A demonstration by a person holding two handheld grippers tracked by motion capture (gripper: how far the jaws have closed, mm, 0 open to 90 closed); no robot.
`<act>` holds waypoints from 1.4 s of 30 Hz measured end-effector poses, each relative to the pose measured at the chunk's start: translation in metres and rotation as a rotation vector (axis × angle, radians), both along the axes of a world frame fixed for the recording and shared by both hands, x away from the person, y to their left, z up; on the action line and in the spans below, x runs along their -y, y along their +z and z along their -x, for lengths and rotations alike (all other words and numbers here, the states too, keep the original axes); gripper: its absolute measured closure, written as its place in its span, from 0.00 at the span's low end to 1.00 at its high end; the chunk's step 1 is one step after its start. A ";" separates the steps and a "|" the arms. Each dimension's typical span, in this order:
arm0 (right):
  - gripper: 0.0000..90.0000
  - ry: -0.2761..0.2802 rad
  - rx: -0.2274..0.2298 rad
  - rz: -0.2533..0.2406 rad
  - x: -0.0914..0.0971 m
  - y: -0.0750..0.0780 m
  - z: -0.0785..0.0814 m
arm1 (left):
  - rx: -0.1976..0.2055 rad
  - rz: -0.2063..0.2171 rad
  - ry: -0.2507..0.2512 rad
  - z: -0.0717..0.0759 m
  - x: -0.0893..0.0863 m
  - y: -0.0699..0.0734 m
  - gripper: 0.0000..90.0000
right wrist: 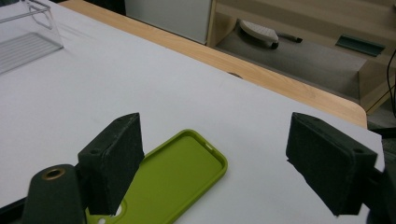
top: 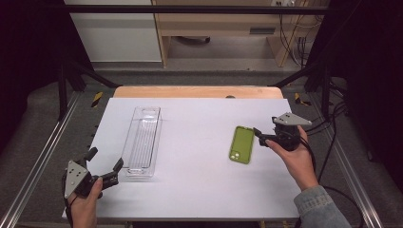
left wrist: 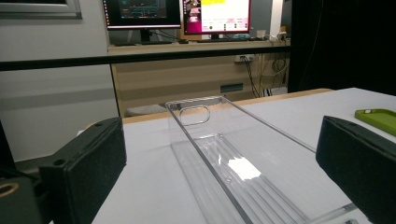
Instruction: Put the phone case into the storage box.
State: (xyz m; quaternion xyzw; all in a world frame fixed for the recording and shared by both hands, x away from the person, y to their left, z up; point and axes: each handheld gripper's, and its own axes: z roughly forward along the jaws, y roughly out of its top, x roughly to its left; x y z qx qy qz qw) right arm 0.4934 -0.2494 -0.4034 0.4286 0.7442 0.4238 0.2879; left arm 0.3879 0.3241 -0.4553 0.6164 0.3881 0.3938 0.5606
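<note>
A lime-green phone case (top: 242,144) lies hollow side up on the white table (top: 199,180), right of centre. Just to its right my right gripper (top: 260,136) hovers with its jaws open and pointing left. In the right gripper view the case (right wrist: 173,182) lies below and between the two black pads, and nothing is gripped. A long clear plastic tray (top: 142,142) stands empty at the left. My left gripper (top: 105,159) rests open near the table's front left corner, aimed at the tray's near end (left wrist: 224,154), with nothing between its pads (left wrist: 88,163).
The table's far wooden edge (top: 197,91) borders a floor gap and a wooden cabinet (top: 223,28). Metal frame rails (top: 43,152) run along both sides. A black bar (left wrist: 140,57) crosses in front of monitors in the left gripper view.
</note>
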 end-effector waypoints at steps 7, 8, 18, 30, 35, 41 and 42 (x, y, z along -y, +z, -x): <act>0.23 0.029 -0.069 0.059 -0.003 0.000 -0.022 | 0.000 0.004 -0.004 0.000 0.000 0.000 0.01; 0.23 0.037 -0.083 0.073 -0.005 -0.002 -0.027 | -0.001 0.004 -0.003 0.000 0.000 0.000 0.01; 0.40 0.055 -0.151 0.153 -0.017 -0.018 -0.048 | -0.008 0.003 -0.018 0.000 0.002 0.000 0.01; 0.61 0.070 -0.199 0.181 -0.019 -0.041 -0.065 | -0.012 -0.011 -0.018 -0.001 0.003 0.000 0.01; 0.65 0.077 -0.214 0.197 -0.020 -0.046 -0.068 | -0.013 -0.018 -0.023 -0.001 0.005 -0.001 0.01; 0.68 0.063 -0.247 0.194 -0.016 -0.057 -0.075 | -0.018 -0.026 -0.024 -0.002 0.005 -0.002 0.01; 0.69 0.056 -0.260 0.184 -0.014 -0.060 -0.078 | -0.019 -0.026 -0.022 -0.002 0.005 -0.002 0.01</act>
